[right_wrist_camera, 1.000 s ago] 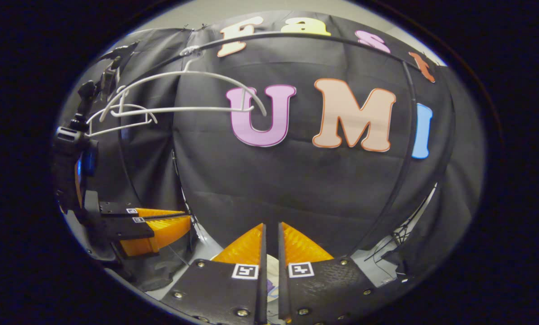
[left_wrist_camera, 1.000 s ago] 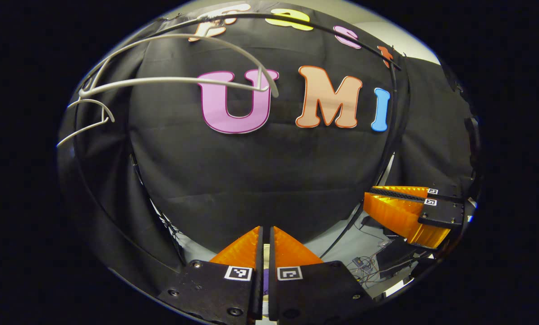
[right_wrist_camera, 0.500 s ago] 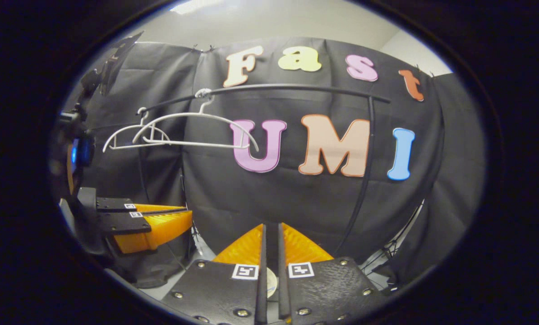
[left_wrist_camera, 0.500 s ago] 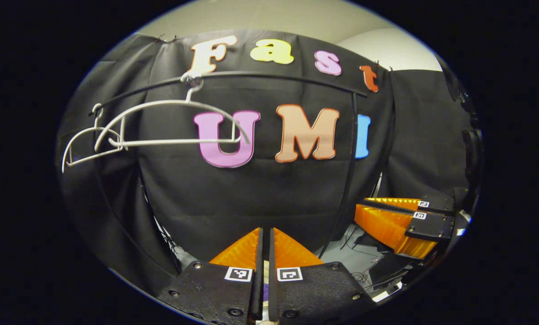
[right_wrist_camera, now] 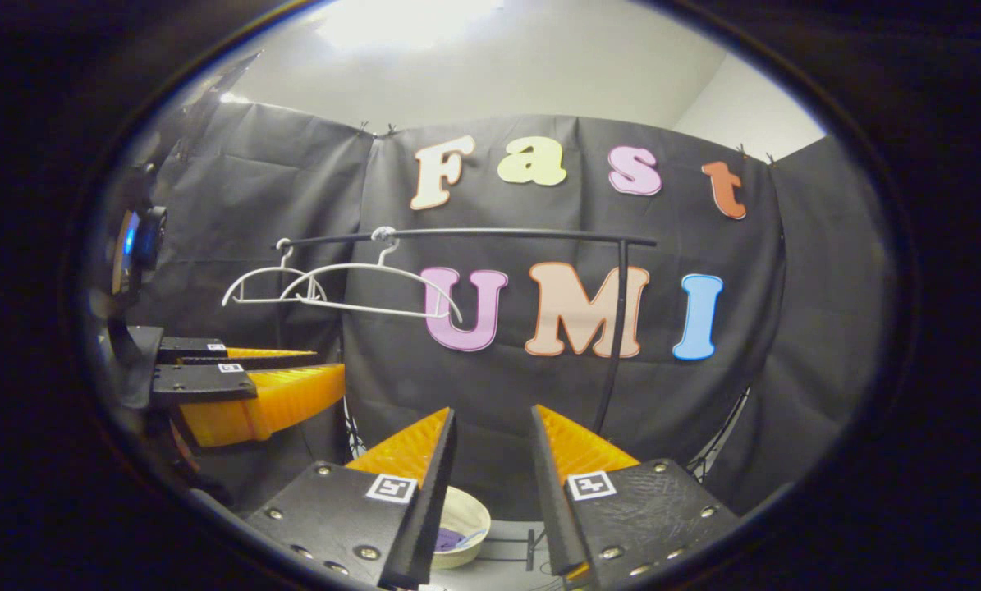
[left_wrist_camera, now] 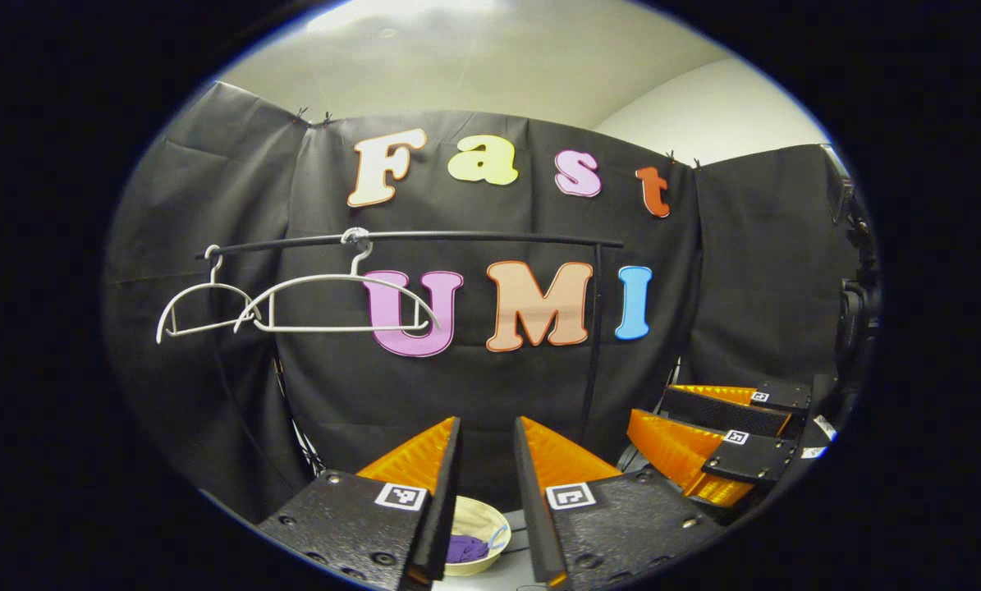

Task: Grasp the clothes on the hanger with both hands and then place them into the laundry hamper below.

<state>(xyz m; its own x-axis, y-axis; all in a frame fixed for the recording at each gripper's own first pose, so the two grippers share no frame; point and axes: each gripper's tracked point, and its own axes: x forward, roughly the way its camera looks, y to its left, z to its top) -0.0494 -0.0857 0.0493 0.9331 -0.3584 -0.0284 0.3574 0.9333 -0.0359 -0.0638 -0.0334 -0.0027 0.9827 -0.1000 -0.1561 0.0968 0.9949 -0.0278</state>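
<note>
Both the left tool [left_wrist_camera: 483,460] and right tool [right_wrist_camera: 492,447] stand parted and empty. The purple clothes [left_wrist_camera: 465,547] lie in the cream hamper [left_wrist_camera: 490,519] below; two hangers [left_wrist_camera: 338,300] hang bare. Judging by this, the tools should simply draw clear.

hamper [left_wrist_camera: 490,515]: cream, round, bottom centre | clothes [left_wrist_camera: 465,548]: purple, crumpled inside it, apparently one garment | hangers [left_wrist_camera: 338,300]: white, bare, on rail, left of centre
</note>
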